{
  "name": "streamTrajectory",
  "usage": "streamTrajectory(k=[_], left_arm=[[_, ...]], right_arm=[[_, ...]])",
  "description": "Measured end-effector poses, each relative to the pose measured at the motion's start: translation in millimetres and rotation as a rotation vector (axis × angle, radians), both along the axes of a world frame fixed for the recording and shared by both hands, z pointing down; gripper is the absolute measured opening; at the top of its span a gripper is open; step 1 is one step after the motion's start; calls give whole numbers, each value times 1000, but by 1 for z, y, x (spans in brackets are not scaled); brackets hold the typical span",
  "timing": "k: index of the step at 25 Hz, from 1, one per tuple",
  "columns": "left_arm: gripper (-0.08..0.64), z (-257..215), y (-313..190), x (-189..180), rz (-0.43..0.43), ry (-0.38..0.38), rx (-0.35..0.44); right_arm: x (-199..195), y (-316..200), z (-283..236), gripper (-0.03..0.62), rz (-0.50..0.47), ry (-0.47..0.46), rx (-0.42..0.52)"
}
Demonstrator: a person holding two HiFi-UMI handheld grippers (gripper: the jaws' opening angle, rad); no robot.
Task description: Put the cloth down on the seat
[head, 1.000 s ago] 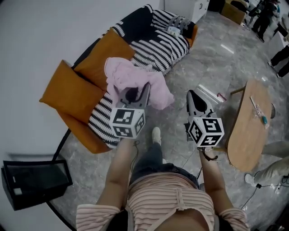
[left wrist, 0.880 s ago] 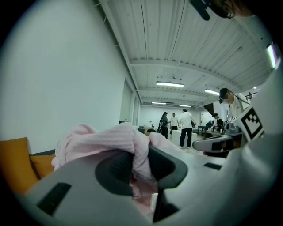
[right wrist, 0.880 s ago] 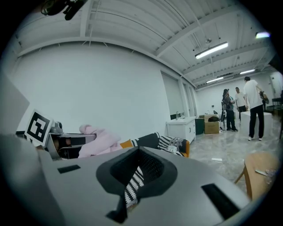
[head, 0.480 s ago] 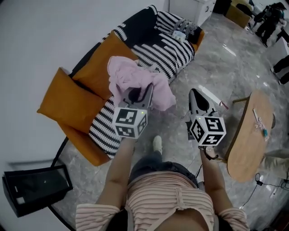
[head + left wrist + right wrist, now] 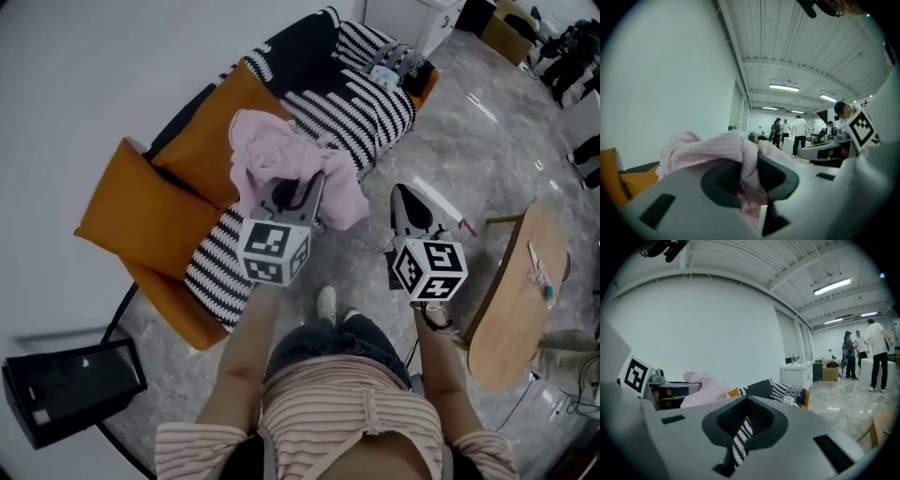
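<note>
A pink cloth (image 5: 281,155) hangs bunched from my left gripper (image 5: 298,192), whose jaws are shut on a fold of it (image 5: 747,164). It is held in the air over the front edge of a sofa seat (image 5: 361,108) covered in a black-and-white striped throw. My right gripper (image 5: 410,208) floats to the right of the cloth, over the floor, apart from it. A narrow gap shows between its jaws (image 5: 743,432), with only the striped sofa (image 5: 783,392) seen through it. The cloth (image 5: 705,390) also shows at the left of the right gripper view.
Orange cushions (image 5: 141,211) lean on the sofa's left end. A wooden table (image 5: 516,300) stands close on the right, a black box (image 5: 70,389) at lower left, a white cabinet (image 5: 412,14) beyond the sofa. People (image 5: 799,133) stand far off. Grey marble floor (image 5: 469,141) lies between.
The person has stepped towards the sofa, and both grippers have moved closer to it. The cloth stays in the left gripper's grip. The right gripper's jaws look the same.
</note>
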State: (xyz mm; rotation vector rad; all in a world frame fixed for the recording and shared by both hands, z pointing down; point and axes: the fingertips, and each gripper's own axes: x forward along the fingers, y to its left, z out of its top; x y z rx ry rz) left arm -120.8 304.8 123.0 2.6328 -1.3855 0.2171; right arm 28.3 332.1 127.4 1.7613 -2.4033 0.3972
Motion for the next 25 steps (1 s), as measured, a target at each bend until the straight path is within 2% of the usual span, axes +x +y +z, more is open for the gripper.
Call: streamTrajectory(k=[11, 25], left_arm=[[95, 18, -25, -9, -34, -17, -15], [95, 38, -124, 18, -75, -48, -43]], right_arm=[[-9, -27, 18, 6, -37, -3, -19], [22, -136, 37, 6, -82, -8, -48]])
